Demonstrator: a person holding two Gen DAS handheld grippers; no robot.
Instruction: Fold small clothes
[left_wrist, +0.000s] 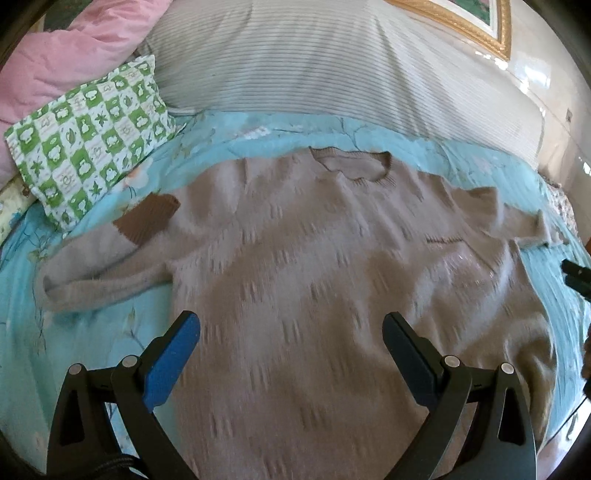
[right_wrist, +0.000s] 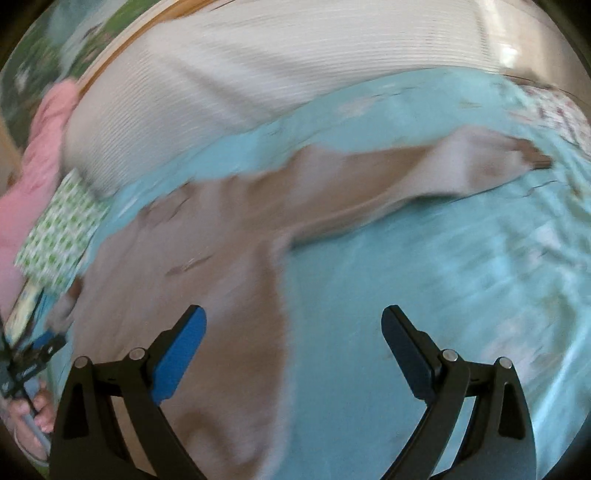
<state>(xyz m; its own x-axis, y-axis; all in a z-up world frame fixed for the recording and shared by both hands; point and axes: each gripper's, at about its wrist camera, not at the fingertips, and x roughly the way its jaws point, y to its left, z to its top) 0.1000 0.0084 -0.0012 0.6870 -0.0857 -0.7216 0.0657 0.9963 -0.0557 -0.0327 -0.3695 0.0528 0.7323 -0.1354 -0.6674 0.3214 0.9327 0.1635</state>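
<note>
Sweater: a beige knit sweater (left_wrist: 295, 258), soft and fuzzy, with short dash-like marks woven across the front; it lies flat, face up, on the bed, round ribbed neck toward the headboard side.
Sleeves: one sleeve (left_wrist: 103, 273) is bent back on itself, its darker brown ribbed cuff (left_wrist: 147, 218) resting by the shoulder; the other sleeve (right_wrist: 461, 166) stretches out over the sheet, brown cuff at its end.
Sheet: a turquoise sheet (left_wrist: 22, 325) with a faint floral print, smooth and lightly creased, under the whole sweater.
Blanket: a pale ribbed blanket (left_wrist: 295, 62) with fine horizontal ridges, bulging beyond the sweater's neck.
Pillow: a rectangular pillow (left_wrist: 88, 136) in green and white checks with small leaf and animal shapes, just beside the bent sleeve.
Quilt: a pink puffy quilt (left_wrist: 62, 48) behind the pillow.
Frame: a gilt carved frame (left_wrist: 480, 26) on the wall, top right of the left view.
Left tongs: the left tongs (left_wrist: 291, 325) are spread wide above the sweater's lower body, holding nothing; black arms, blue pad on one finger.
Right tongs: the right tongs (right_wrist: 293, 317) are spread wide too, empty, over the sweater's side edge and bare sheet; this view is motion-blurred.
Hand: a hand (right_wrist: 33, 413) grips the left tool's handle at the right view's lower left edge.
</note>
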